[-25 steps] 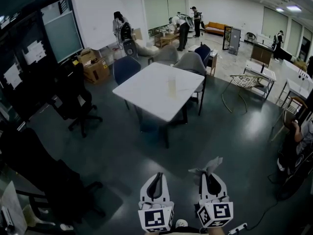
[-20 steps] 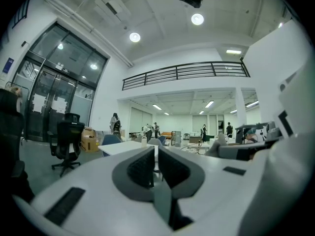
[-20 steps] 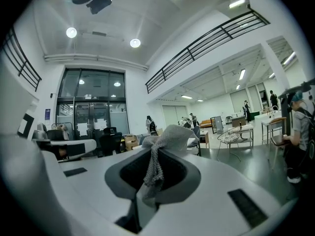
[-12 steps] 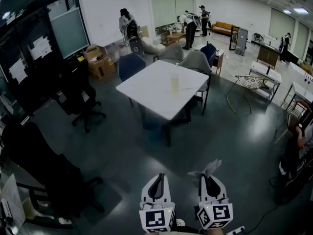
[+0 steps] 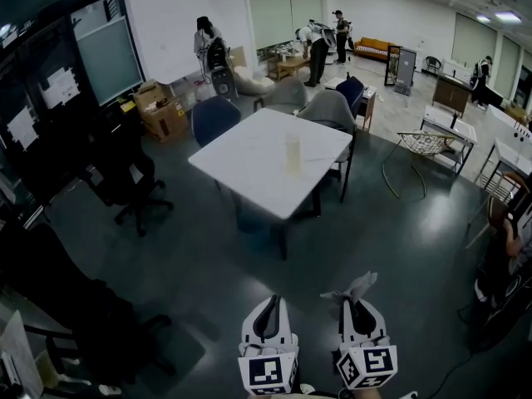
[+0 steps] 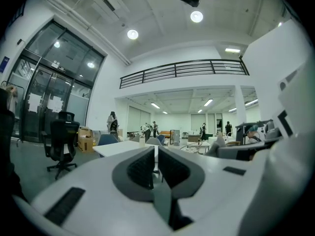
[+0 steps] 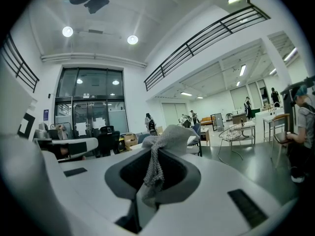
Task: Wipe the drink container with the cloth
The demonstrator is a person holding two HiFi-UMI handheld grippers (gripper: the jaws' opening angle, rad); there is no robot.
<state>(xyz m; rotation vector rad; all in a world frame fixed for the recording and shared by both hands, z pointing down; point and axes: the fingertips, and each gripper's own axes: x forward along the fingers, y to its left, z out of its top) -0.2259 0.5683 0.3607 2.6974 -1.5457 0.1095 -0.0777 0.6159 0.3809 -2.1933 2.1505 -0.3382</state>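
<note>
A tall pale drink container [image 5: 293, 154] stands on the white table [image 5: 249, 152] across the room, far from both grippers. My right gripper [image 5: 357, 302] at the bottom of the head view is shut on a grey cloth [image 5: 352, 287], which sticks up out of its jaws; in the right gripper view the cloth [image 7: 165, 139] bunches between the pads. My left gripper [image 5: 268, 307] beside it is shut with nothing in it; its jaws [image 6: 155, 159] meet with only a thin slit. The white table [image 6: 123, 147] shows ahead in the left gripper view.
Chairs [image 5: 326, 106] ring the table. Black office chairs [image 5: 125, 181] stand at the left, cardboard boxes [image 5: 158, 110] by the wall, a wire chair [image 5: 417, 142] at the right. People [image 5: 314, 46] stand at the far end; a seated person [image 5: 503, 248] is at the right edge. Dark floor [image 5: 366, 223] lies between me and the table.
The view has shifted slightly; the table sits a little lower and leftward in the picture than half a second ago. Both grippers hold the same pose, cloth still in the right.
</note>
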